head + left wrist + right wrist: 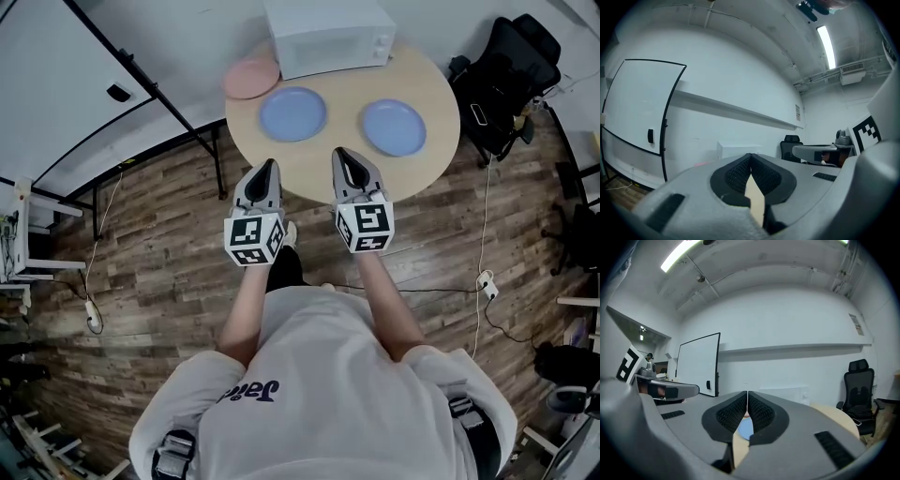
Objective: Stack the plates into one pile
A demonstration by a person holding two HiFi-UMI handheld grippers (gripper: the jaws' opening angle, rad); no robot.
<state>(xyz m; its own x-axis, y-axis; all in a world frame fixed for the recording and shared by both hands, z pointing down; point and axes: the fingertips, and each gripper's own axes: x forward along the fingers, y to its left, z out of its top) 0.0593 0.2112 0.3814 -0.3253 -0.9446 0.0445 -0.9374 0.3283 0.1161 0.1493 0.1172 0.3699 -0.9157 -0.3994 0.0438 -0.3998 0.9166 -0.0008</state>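
In the head view, three plates are seen lying flat, face up, on the round table in the upper half of the frame. A pink plate is set just beside the microwave, with the left blue plate and the right blue plate apart below it. Being round, they show no long axis. In the right gripper view only a sliver of blue plate is seen. The left gripper and right gripper are both pressed together on nothing, over the table's lower edge.
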